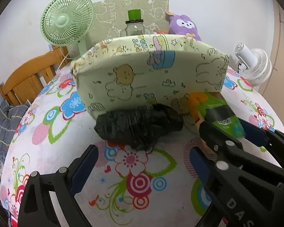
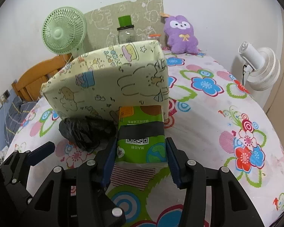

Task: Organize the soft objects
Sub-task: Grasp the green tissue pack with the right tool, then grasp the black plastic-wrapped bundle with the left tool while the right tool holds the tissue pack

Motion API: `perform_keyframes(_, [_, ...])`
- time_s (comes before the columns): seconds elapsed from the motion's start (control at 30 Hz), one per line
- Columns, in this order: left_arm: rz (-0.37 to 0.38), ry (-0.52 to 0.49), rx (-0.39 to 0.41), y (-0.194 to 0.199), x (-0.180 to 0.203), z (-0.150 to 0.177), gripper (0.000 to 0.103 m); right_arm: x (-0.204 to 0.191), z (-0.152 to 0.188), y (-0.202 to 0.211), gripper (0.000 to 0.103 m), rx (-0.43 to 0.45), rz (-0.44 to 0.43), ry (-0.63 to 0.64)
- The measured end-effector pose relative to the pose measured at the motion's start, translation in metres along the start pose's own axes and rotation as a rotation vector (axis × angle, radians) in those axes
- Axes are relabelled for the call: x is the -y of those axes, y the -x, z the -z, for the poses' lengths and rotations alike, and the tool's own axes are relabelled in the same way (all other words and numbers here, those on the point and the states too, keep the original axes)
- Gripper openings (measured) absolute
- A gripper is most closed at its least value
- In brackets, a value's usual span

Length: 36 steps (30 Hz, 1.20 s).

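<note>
Tissue pack sits clamped in right hand-held gripper against fabric box; left hand-held gripper gapes.

Bright, even indoor light; soft shadows; fisheye-curved, dark-vignetted edges.

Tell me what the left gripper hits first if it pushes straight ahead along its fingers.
Most likely the black plastic bag bundle, lying ahead of the open left gripper. Behind it stands the cartoon-print fabric box. Depth is hard to judge through the fisheye.
</note>
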<state>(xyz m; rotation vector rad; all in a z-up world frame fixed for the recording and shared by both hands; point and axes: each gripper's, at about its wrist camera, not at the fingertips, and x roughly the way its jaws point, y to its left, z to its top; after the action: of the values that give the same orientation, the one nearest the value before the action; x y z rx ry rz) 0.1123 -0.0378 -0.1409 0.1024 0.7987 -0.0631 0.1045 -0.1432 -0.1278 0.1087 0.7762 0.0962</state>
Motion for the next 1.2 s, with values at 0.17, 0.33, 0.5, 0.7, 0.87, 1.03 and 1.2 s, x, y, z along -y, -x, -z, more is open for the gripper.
perform_keyframes(0.17, [-0.014, -0.026, 0.022, 0.0, -0.001, -0.006, 0.098, -0.003, -0.003, 0.002, 0.053, -0.01, 0.01, -0.003])
perform_keyframes(0.33, [-0.008, -0.031, 0.03, 0.0, -0.006, -0.011, 0.097, -0.008, -0.007, 0.003, 0.053, -0.005, 0.023, -0.003])
perform_keyframes(0.5, [-0.019, -0.073, 0.018, -0.005, -0.01, -0.015, 0.093, -0.014, -0.011, 0.001, 0.053, -0.024, 0.044, -0.005])
perform_keyframes(0.7, [-0.01, -0.115, 0.018, -0.008, -0.01, -0.017, 0.09, -0.016, -0.012, -0.002, 0.053, -0.03, 0.059, -0.017])
perform_keyframes(0.87, [0.007, -0.164, 0.014, -0.013, -0.003, -0.018, 0.086, -0.01, -0.01, -0.005, 0.053, -0.048, 0.081, -0.036])
perform_keyframes(1.03, [0.016, -0.181, -0.023, -0.023, 0.0, -0.02, 0.08, -0.007, -0.008, -0.011, 0.053, -0.071, 0.09, -0.044])
perform_keyframes(1.2, [0.0, -0.182, -0.053, -0.03, 0.001, -0.019, 0.056, -0.005, -0.006, -0.015, 0.054, -0.086, 0.078, -0.048])
